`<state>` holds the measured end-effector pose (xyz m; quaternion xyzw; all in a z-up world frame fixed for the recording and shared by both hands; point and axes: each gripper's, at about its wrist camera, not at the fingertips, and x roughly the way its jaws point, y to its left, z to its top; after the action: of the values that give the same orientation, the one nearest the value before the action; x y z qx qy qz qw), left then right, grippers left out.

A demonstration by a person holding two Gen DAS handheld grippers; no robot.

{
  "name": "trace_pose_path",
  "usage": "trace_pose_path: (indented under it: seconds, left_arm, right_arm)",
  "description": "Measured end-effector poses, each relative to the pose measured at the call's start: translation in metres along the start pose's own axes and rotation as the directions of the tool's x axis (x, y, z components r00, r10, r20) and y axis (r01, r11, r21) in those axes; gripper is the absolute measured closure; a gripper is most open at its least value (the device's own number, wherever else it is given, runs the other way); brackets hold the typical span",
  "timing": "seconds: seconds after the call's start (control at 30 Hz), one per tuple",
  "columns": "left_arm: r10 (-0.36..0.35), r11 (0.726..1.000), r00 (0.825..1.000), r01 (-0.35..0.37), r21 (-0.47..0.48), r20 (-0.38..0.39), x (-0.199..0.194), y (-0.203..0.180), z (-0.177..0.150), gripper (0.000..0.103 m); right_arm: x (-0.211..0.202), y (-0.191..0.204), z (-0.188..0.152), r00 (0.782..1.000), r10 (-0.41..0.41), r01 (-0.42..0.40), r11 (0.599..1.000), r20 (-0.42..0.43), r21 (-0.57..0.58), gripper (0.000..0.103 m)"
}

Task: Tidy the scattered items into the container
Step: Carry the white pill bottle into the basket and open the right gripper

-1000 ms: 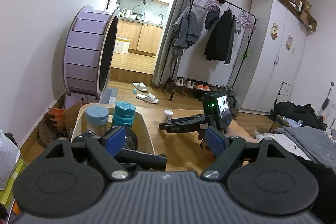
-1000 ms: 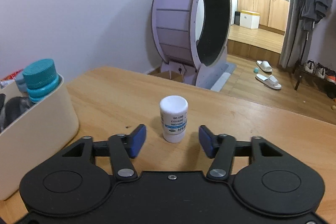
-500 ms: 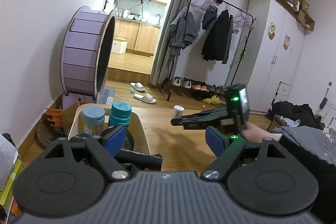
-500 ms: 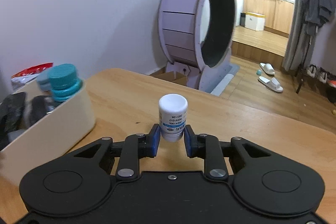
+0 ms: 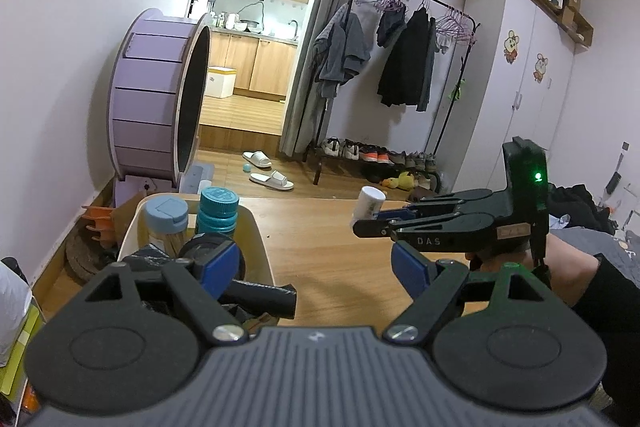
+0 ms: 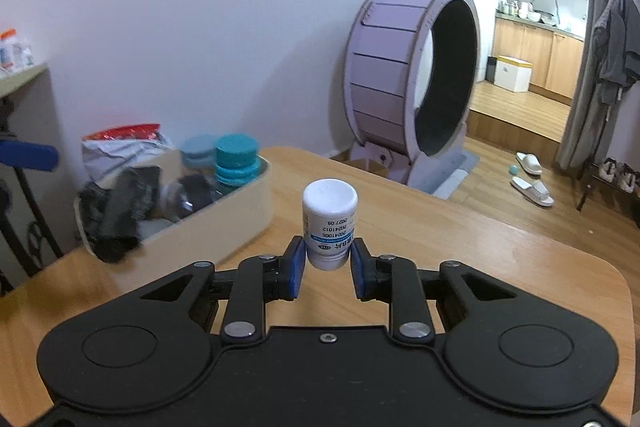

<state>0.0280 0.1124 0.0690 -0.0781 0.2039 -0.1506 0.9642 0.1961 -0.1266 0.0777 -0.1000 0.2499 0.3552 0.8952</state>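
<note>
A light wooden table (image 6: 460, 239) stands in a lived-in room with pale walls, and a big purple wheel (image 6: 412, 83) sits on the floor just beyond its far edge, in front of a doorway to a kitchen. Taking the cream container (image 6: 224, 223) as the landmark: it rests on the table's left part in the right wrist view, and it already holds a teal-capped bottle (image 6: 236, 157) and a paler blue-capped jar (image 6: 198, 151) standing upright at its far end, with dark, blurred items (image 6: 120, 207) piled at its near end. A crumpled bag with a red strip (image 6: 124, 143) lies behind the container, toward the wall. To the right of the container, clear of its rim and lifted above the tabletop, the right gripper (image 6: 329, 267) has its blue-padded fingers clamped on the lower part of a small white pill bottle (image 6: 330, 223), which stands roughly upright with its printed label facing the camera. In the left wrist view the same bottle (image 5: 368, 205) shows tilted at the right gripper's (image 5: 366, 221) tip, well right of the container (image 5: 256, 243). The left gripper (image 5: 316, 269) hangs at the container's near right corner with its fingers spread wide apart and nothing between them.
</note>
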Motion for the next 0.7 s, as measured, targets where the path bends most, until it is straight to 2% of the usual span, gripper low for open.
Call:
trace_pose_path:
  seconds: [0.17, 0.47, 0.7]
  left_arm:
    - [0.019, 1.000, 1.000, -0.019, -0.007, 0.013, -0.006, 0.007, 0.002, 0.020]
    - [0.077, 0.994, 0.995, -0.072, -0.082, 0.058, -0.023, 0.033, 0.008, 0.020]
    - [0.074, 0.995, 0.996, -0.070, -0.072, 0.054, -0.022, 0.032, 0.009, 0.020]
  right_arm:
    - [0.001, 0.013, 0.013, 0.999, 0.043, -0.042, 0.999, 0.030, -0.006, 0.078]
    - [0.031, 0.043, 0.044, 0.989, 0.139, -0.137, 0.990, 0.049, -0.041, 0.078]
    - [0.064, 0.055, 0.044, 0.993, 0.116, -0.115, 0.991, 0.019, -0.063, 0.077]
